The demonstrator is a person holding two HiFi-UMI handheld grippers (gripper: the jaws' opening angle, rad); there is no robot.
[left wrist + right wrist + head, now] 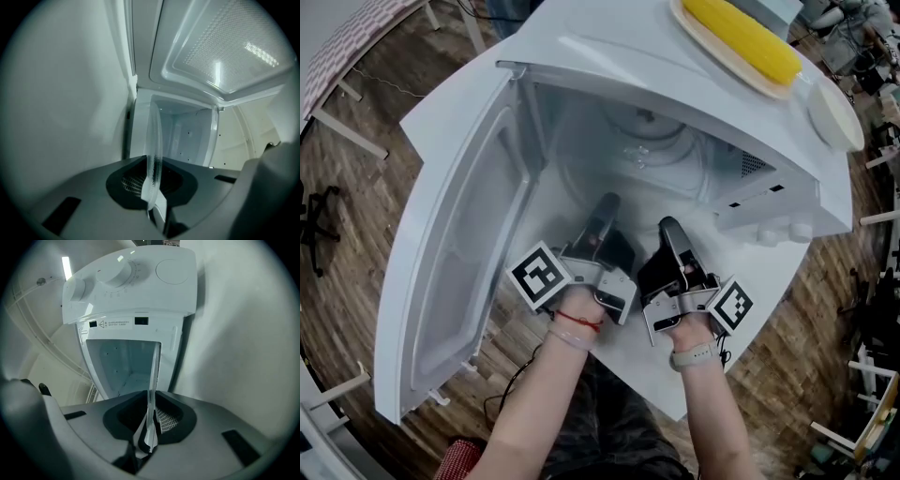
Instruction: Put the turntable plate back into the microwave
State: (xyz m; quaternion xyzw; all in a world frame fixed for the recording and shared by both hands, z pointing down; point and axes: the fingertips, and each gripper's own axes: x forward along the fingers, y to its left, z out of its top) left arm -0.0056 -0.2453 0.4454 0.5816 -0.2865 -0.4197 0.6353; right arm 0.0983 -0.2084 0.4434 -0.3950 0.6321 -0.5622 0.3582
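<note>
The clear glass turntable plate [639,161] lies partly inside the open cavity of the white microwave [600,66]. Both grippers hold its near rim. My left gripper [605,204] is shut on the rim's left part, and in the left gripper view the plate [153,150] stands edge-on between the jaws of that gripper [153,199]. My right gripper [668,227] is shut on the rim's right part. The right gripper view shows the plate [153,380] as a thin pane in the right gripper [149,430], with the cavity behind it.
The microwave door [455,262] hangs wide open at the left. On the microwave's top rests a dish with a yellow corn cob [742,37] and a white bowl [835,114]. The control panel with knobs [117,275] sits right of the cavity. Wooden floor surrounds the white table.
</note>
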